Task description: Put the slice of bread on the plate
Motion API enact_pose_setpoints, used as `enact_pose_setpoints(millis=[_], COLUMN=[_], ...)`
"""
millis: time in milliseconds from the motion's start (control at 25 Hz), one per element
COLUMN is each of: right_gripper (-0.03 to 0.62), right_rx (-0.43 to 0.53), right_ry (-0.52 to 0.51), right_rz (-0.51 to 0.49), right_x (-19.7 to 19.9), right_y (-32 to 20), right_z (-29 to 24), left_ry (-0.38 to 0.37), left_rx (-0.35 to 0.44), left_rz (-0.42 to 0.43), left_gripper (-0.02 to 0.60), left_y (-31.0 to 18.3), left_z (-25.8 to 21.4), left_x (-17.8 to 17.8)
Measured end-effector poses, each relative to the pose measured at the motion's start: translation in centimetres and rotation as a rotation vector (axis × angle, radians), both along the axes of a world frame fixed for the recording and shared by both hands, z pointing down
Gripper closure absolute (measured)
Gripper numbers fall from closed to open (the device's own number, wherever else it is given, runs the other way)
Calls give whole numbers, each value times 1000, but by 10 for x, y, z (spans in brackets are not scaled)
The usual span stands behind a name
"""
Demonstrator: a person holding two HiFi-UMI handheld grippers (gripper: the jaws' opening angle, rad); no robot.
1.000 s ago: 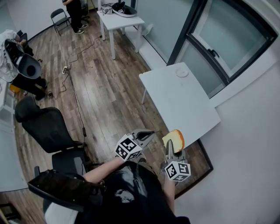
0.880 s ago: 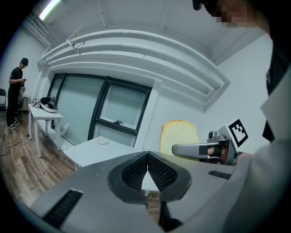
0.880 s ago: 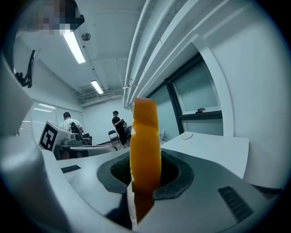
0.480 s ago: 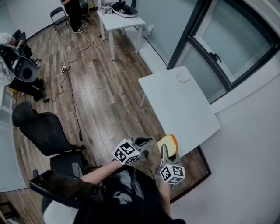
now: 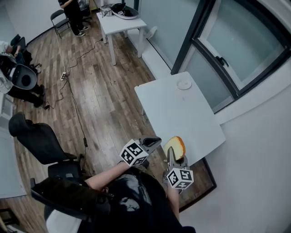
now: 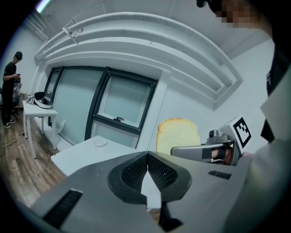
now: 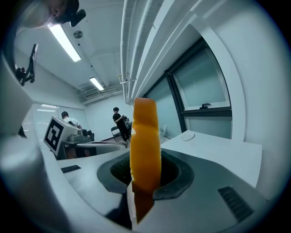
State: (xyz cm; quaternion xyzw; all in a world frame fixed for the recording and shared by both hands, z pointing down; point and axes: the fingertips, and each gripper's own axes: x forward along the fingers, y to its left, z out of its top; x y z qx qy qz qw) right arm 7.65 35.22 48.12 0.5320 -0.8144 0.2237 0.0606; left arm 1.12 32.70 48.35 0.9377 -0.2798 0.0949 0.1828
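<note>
My right gripper (image 5: 175,157) is shut on a slice of bread (image 5: 175,146), held upright by its lower edge at the near end of the white table (image 5: 182,118). In the right gripper view the slice of bread (image 7: 144,145) stands edge-on between the jaws. The left gripper view shows the slice of bread (image 6: 178,135) face-on, beside my left gripper (image 6: 148,169), which is shut with nothing in it. In the head view my left gripper (image 5: 153,142) hangs just left of the slice, off the table's near left edge. A small white plate (image 5: 184,84) lies at the table's far end.
A black office chair (image 5: 38,141) stands at the left on the wooden floor. A second white table (image 5: 119,19) with dark things on it is at the back, a person (image 5: 72,11) and a folding chair (image 5: 59,20) beside it. A window wall runs behind the near table.
Both grippers have shifted left and slightly toward the table's near end in the head view, the bread still held. The whole scene has slid as the head moved.
</note>
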Motion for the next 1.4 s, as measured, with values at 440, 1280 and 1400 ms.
enact_pose_setpoints(millis=[440,1280,1400], right_gripper=[497,497,497], right_rx=[-36,-141,-144], right_ry=[-21,42,43], right_rz=[-54,69,63], right_x=[17,-16,-5], right_y=[-81,-222,-250], right_z=[12,50,56], left_ry=[-38,-37,-41], left_rx=[-34,-90,-83], left_rz=[-35,112,116], left_gripper=[577,577,577], left_y=[-73,-226,-250], left_z=[13,42,44], left_x=[16,-15,-1])
